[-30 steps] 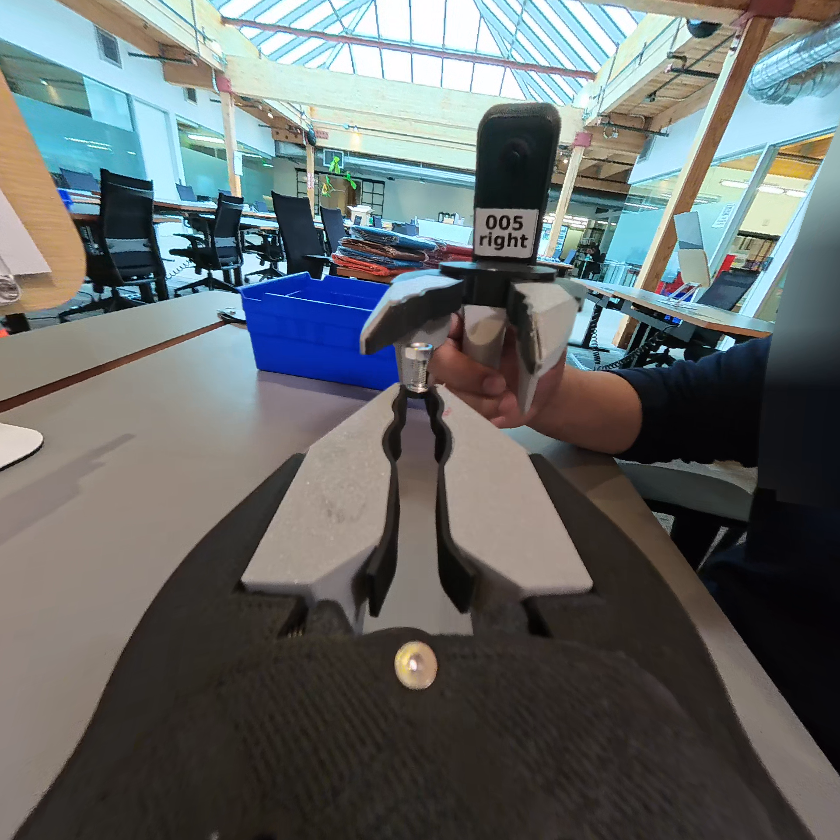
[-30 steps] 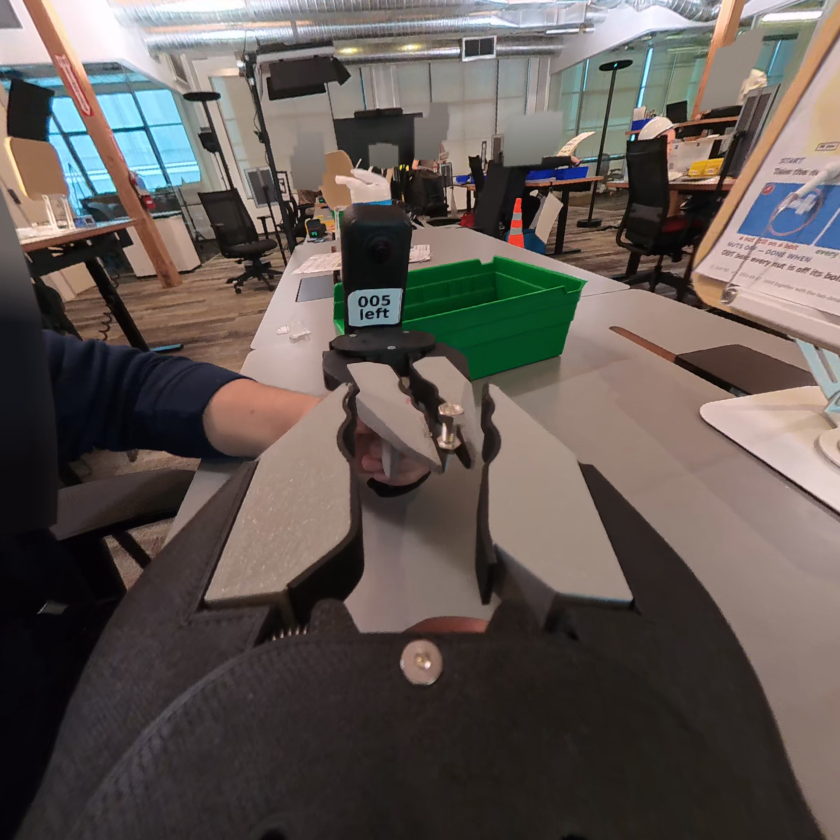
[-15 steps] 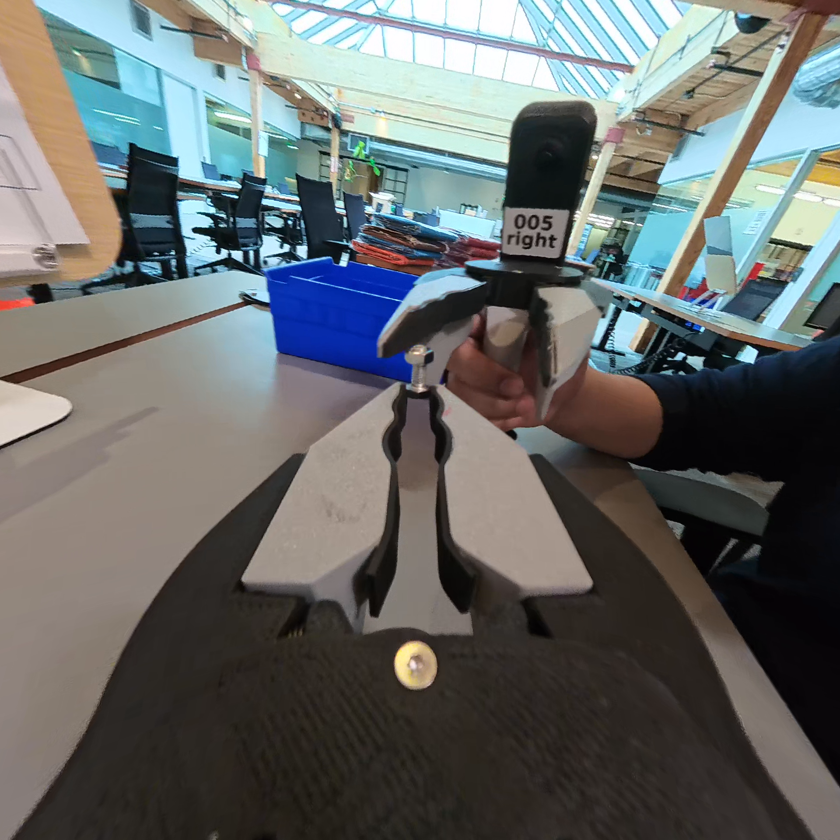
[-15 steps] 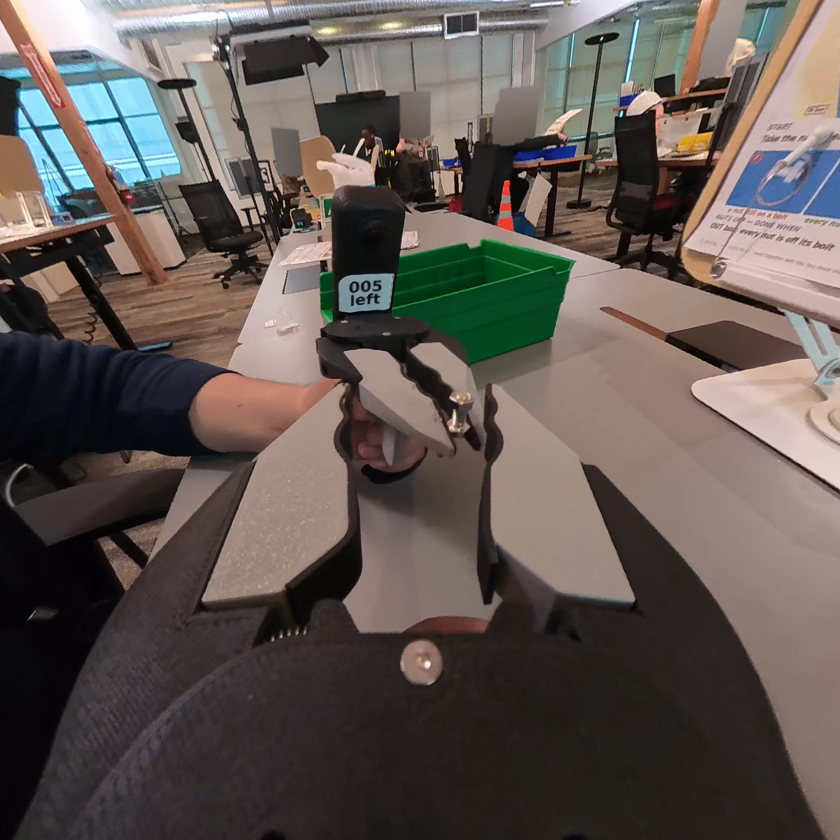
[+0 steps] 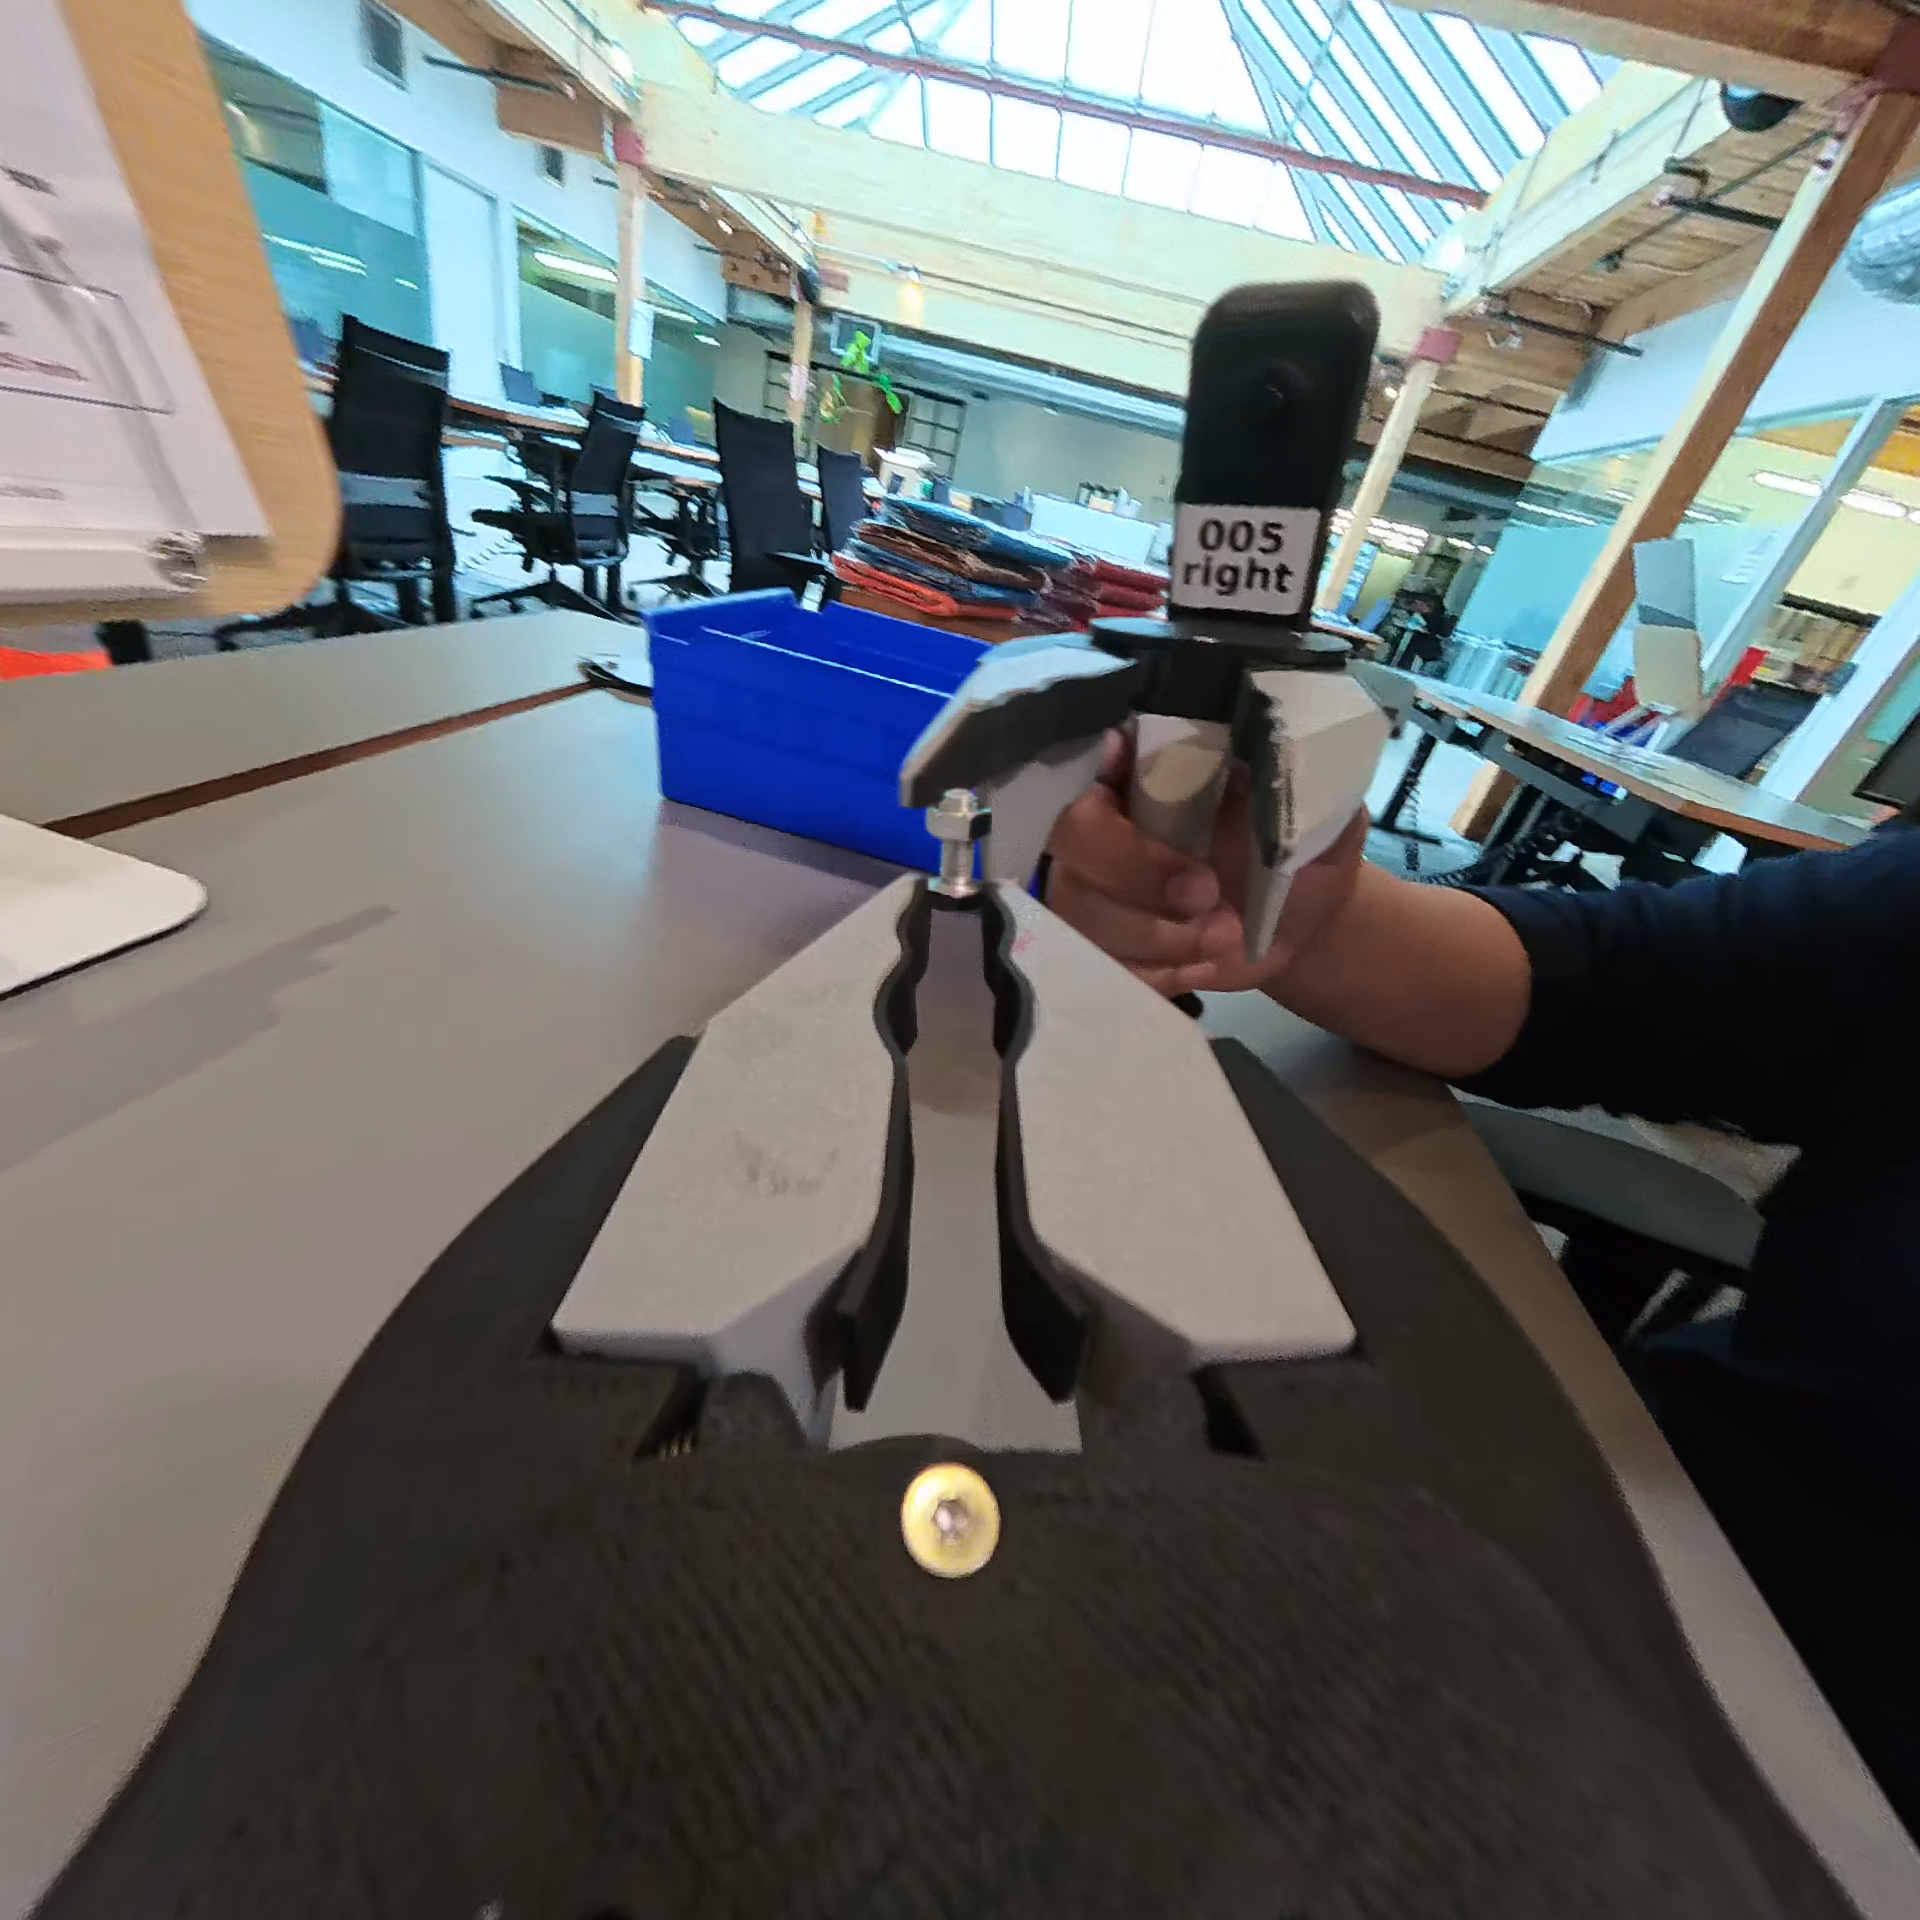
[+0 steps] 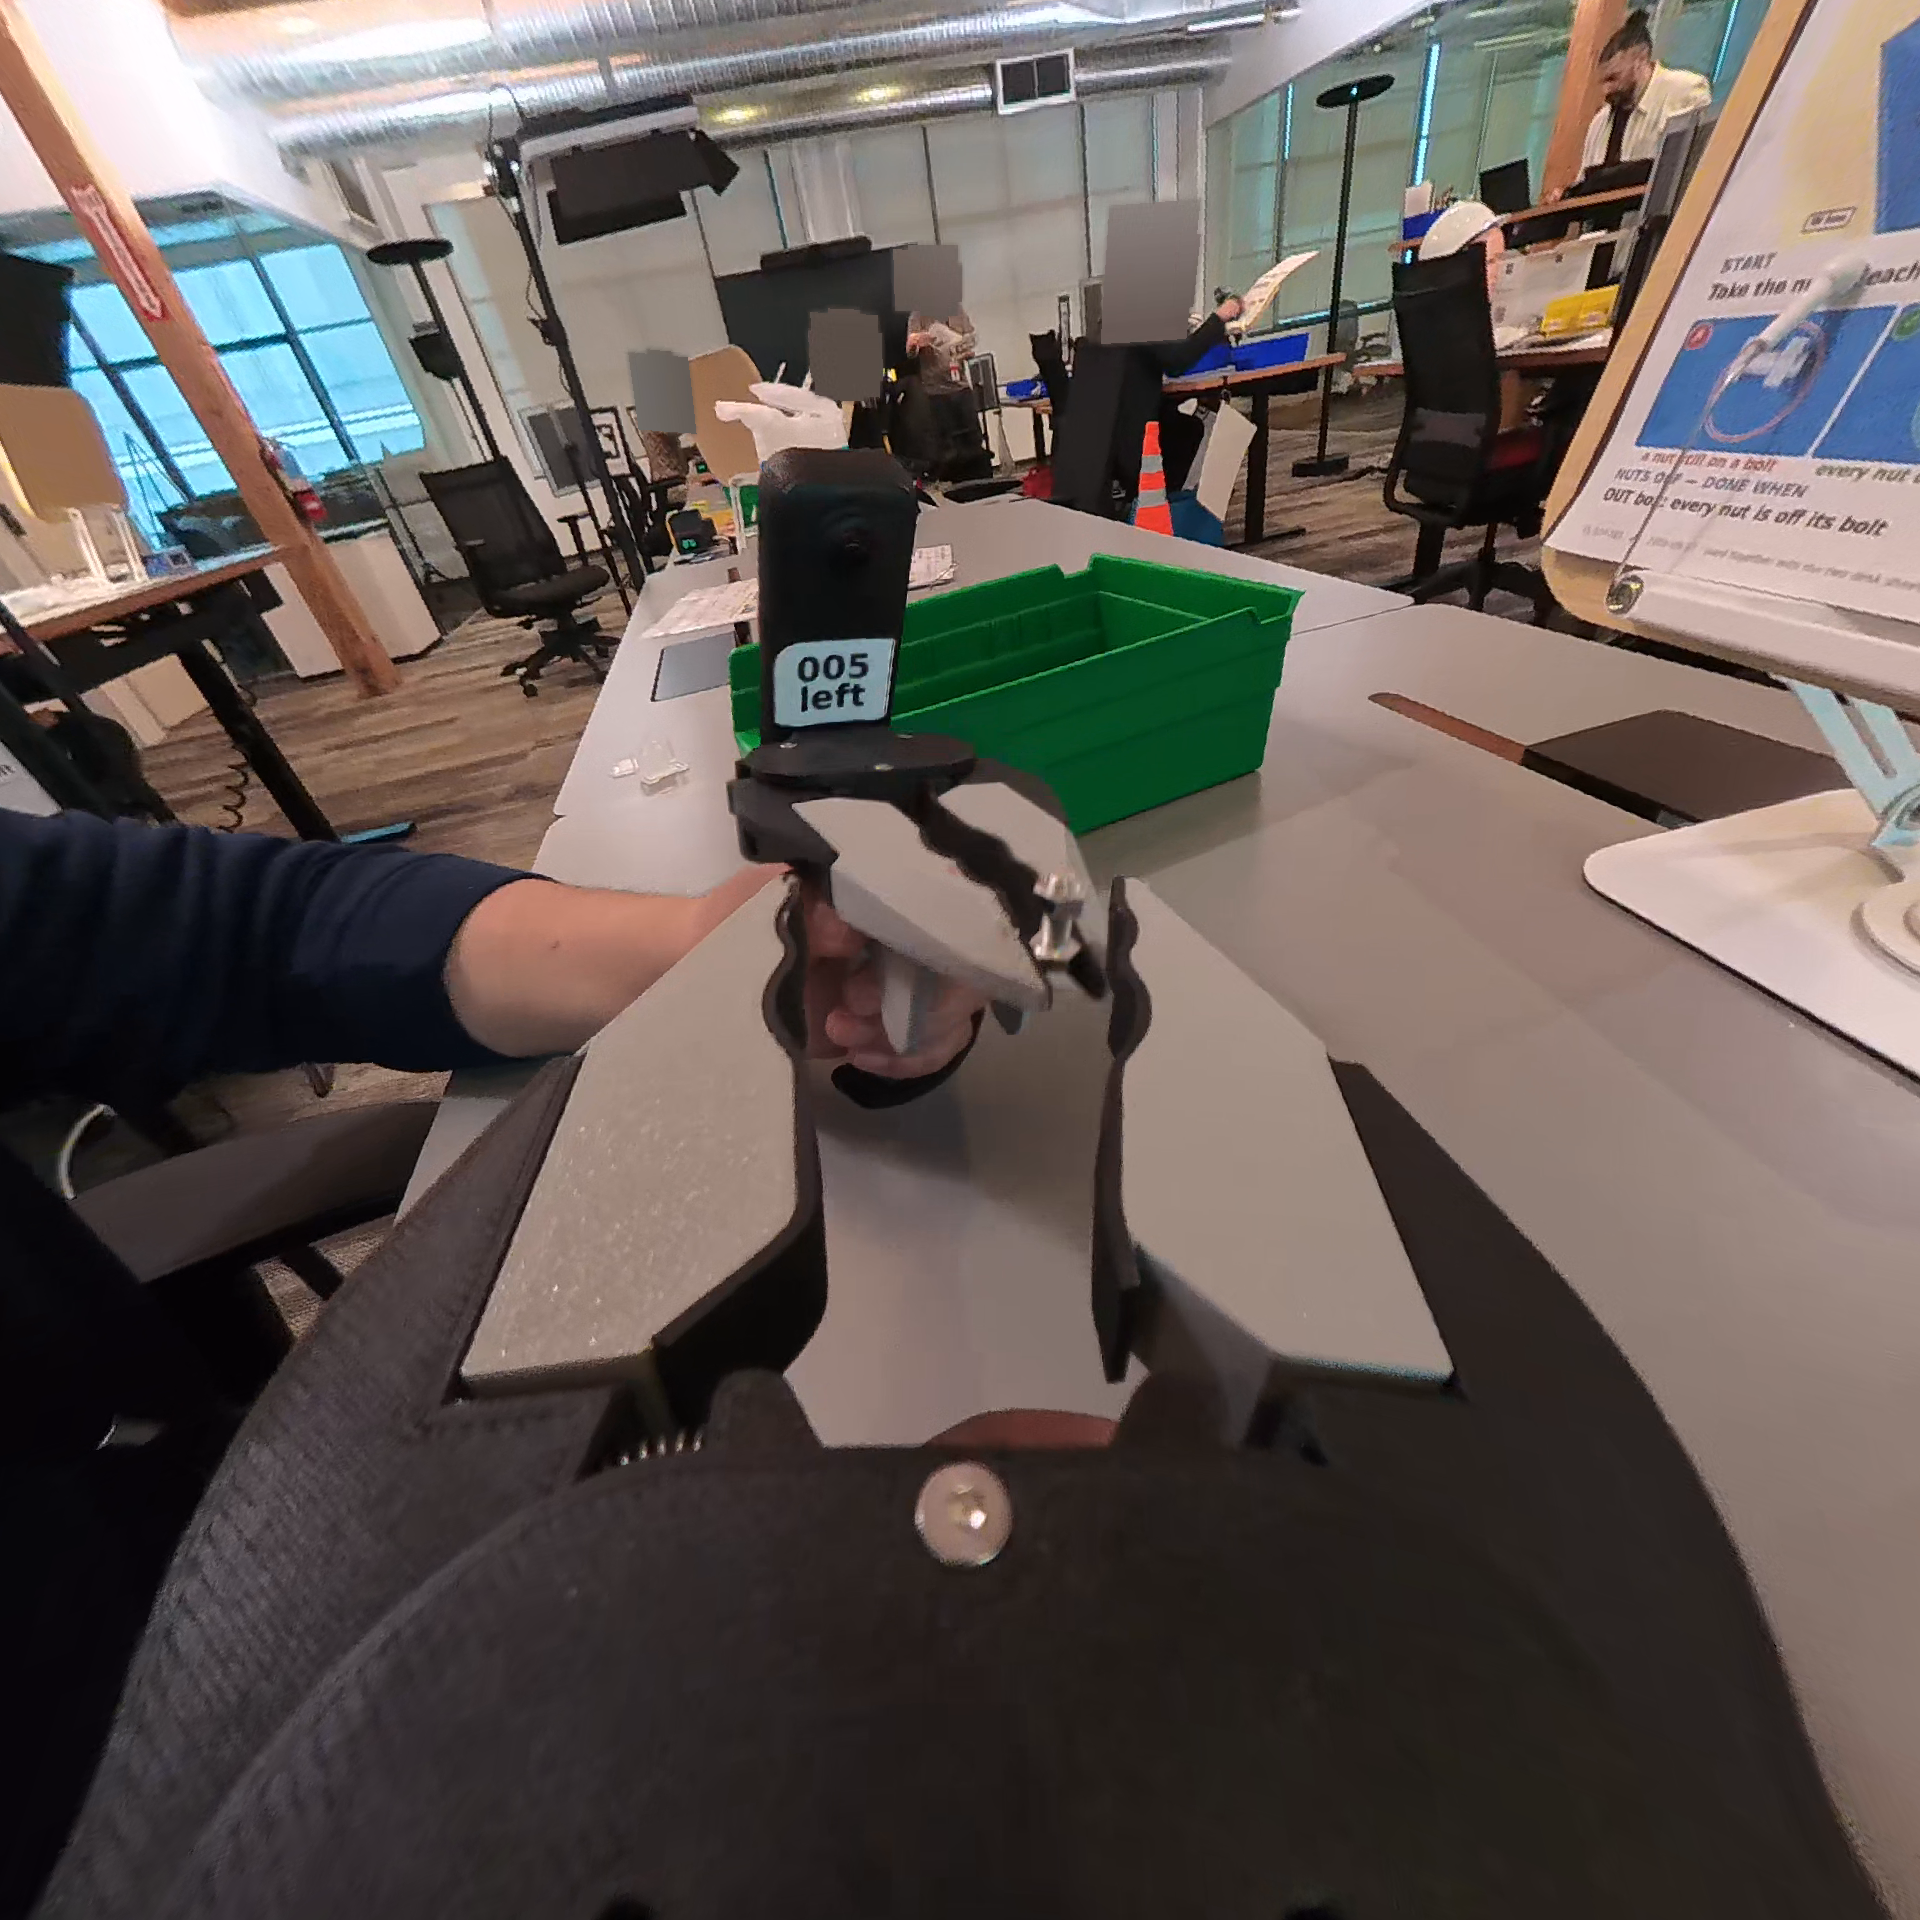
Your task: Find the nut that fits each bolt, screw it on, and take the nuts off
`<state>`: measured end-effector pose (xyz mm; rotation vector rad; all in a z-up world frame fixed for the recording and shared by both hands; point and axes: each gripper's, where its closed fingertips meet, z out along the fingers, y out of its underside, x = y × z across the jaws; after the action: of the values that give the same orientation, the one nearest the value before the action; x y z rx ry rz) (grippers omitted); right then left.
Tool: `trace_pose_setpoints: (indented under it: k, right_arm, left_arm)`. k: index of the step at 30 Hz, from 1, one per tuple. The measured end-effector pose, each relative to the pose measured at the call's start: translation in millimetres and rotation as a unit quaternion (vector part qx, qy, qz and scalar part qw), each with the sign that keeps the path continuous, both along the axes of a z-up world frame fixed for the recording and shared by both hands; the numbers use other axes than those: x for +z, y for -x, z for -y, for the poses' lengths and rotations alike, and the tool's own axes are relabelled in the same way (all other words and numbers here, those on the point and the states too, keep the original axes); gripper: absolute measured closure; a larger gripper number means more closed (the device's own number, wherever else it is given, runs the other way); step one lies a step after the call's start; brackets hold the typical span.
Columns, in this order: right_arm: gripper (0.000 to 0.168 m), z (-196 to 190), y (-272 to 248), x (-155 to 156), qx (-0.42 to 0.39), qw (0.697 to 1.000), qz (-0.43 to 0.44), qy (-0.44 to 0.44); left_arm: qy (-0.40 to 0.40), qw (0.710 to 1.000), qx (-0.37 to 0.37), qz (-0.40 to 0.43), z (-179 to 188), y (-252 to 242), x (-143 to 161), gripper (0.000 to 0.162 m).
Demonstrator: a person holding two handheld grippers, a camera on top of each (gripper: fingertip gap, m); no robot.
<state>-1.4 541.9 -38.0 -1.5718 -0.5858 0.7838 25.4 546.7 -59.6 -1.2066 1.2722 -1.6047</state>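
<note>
The left gripper [image 5: 957, 906] pinches the bolt [image 5: 958, 860] by its head, above the table [image 5: 436, 935]. A nut [image 5: 957, 824] sits on the thread, touching or just under one finger of the right gripper [image 6: 956, 935], which is spread wide, perhaps around the bolt. The blue bin [image 5: 800, 717] stands at 12 o'clock behind; in the right view, the green bin [image 6: 1101, 675] at 12 o'clock.

Left wrist view: along left tongs [image 5: 954, 909], facing right tongs close | Right wrist view: reverse, facing left tongs | Shared: bolt [image 5: 958, 854], tabletop [image 5: 436, 831]
</note>
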Motion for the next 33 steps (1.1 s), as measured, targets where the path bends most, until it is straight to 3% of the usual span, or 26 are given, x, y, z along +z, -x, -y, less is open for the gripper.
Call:
trace_pose_setpoints:
  k: [3, 6, 8, 11, 17, 21, 22, 27, 30, 33]
  right_arm:
    - [0.114, 1.0, 6.5, -5.2, 0.010, 1.000, 0.010, 0.007]
    - [0.108, 1.0, 5.8, -6.3, 0.006, 1.000, 0.019, 0.006]
    - [0.128, 5.2, 4.3, -4.3, 0.019, 1.000, 0.017, 0.005]
    - [0.113, -0.1, -3.0, -1.3, 0.002, 1.000, -0.002, 0.013]
    - [0.111, -4.1, -1.6, -6.2, -0.004, 1.000, -0.003, 0.025]
    - [0.105, -2.1, 1.6, -10.6, 0.002, 0.999, 0.015, 0.030]
    - [0.120, -0.1, 1.3, -10.9, 0.009, 0.999, 0.018, 0.028]
    - [0.114, -6.7, -6.9, -8.4, -0.011, 0.999, -0.004, 0.035]
    - [0.133, -12.1, -12.5, -14.0, -0.033, 0.999, 0.007, 0.041]
    - [0.141, -12.2, -14.3, -15.5, -0.032, 0.998, 0.003, 0.046]
  left_arm:
    - [-0.009, 1.000, -0.012, -0.008, 10.7, -4.8, -4.4, 0.155]
    - [-0.015, 1.000, 0.016, -0.007, -2.5, -1.9, -3.2, 0.155]
    - [0.019, 0.998, 0.057, -0.008, -25.9, 2.6, -1.7, 0.155]
    - [0.026, 0.998, 0.064, -0.001, -35.5, 7.8, 1.3, 0.155]
    - [-0.003, 1.000, 0.007, -0.013, 4.4, -4.9, -3.9, 0.155]
    - [-0.007, 0.999, 0.037, -0.026, -10.0, -5.0, -10.4, 0.155]
    - [-0.001, 0.998, 0.058, -0.029, -20.1, -3.2, -11.0, 0.155]
    - [-0.010, 0.998, 0.061, -0.032, -24.1, -0.5, -10.3, 0.155]
    - [-0.026, 0.998, 0.036, -0.037, -4.8, -6.5, -12.5, 0.155]
    - [-0.043, 0.997, 0.037, -0.042, -0.7, -8.6, -14.8, 0.155]
